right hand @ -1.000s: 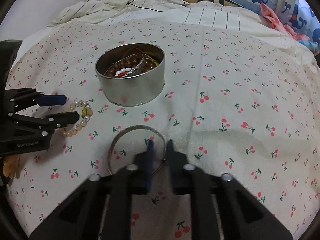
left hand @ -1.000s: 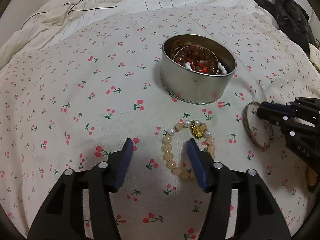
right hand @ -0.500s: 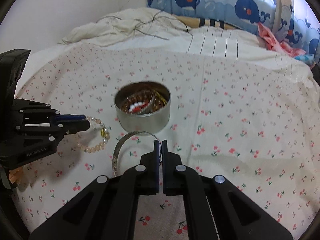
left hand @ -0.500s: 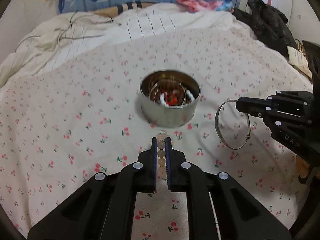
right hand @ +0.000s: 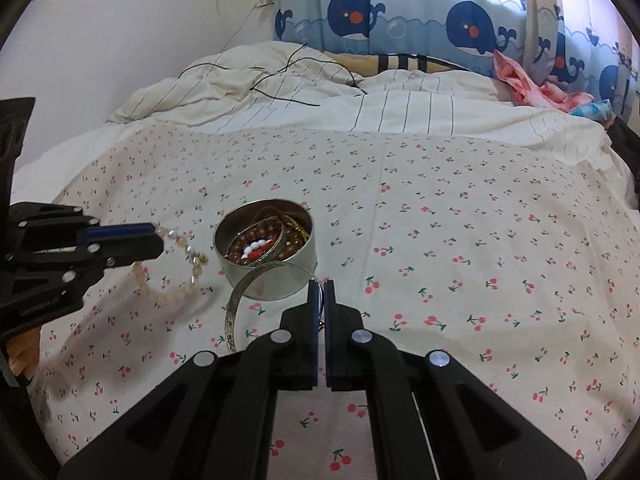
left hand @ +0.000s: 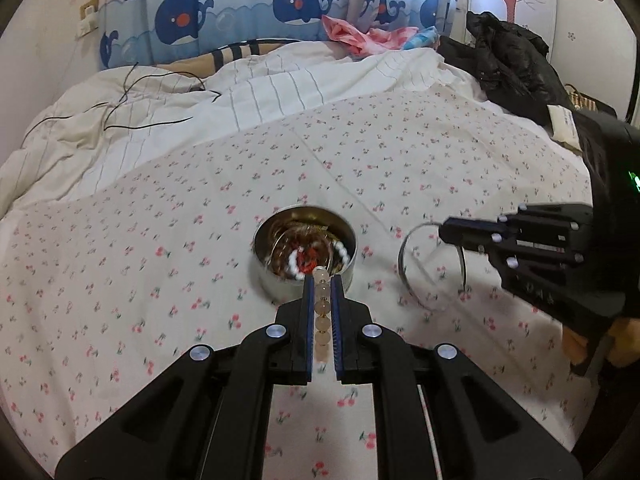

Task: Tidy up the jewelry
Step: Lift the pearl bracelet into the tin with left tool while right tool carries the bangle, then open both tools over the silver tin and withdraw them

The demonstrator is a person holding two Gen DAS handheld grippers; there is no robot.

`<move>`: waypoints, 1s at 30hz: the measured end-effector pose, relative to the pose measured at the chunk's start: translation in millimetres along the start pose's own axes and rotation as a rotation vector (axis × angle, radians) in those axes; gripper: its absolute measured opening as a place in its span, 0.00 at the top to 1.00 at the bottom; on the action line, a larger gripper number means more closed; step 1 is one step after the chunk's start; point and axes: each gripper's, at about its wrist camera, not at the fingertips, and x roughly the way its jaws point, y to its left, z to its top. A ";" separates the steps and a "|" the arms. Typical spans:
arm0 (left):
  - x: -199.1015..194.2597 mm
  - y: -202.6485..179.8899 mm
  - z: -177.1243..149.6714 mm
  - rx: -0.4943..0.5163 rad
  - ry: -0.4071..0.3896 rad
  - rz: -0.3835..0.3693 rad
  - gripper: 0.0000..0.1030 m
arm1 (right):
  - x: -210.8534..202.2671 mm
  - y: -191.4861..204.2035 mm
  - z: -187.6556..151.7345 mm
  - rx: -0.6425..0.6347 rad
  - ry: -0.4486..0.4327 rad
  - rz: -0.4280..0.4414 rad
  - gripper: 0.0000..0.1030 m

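We see a round tin (left hand: 305,255) on the cherry-print bedspread (left hand: 160,240), already holding beads and bangles; black cable (right hand: 288,80) on the striped duvet (right hand: 400,108) behind, black jacket (left hand: 508,64) far right. Nothing blocks the tin. Left gripper (left hand: 322,284) clamped on the peach bead bracelet (right hand: 176,272), dangling left of the tin. Right gripper (right hand: 321,292) pinched on the silver bangle (right hand: 240,300), hanging just in front of the tin.
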 end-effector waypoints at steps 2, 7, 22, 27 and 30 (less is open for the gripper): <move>6.0 -0.4 10.3 -0.001 -0.003 -0.007 0.93 | -0.6 -1.9 1.0 0.006 -0.003 -0.001 0.97; 22.4 -0.4 34.9 -0.025 -0.013 -0.045 0.93 | -1.1 -4.4 1.3 0.013 -0.005 0.001 0.97; 98.7 25.3 20.5 -0.090 0.137 0.047 0.81 | 3.6 -3.3 -0.3 0.013 0.005 0.000 0.97; 49.9 38.3 11.0 -0.138 0.022 0.101 0.40 | 10.9 1.2 3.9 0.036 -0.010 0.020 0.97; 22.6 51.1 -2.9 -0.196 -0.002 0.116 0.28 | 18.3 7.5 15.9 0.054 -0.031 0.022 0.97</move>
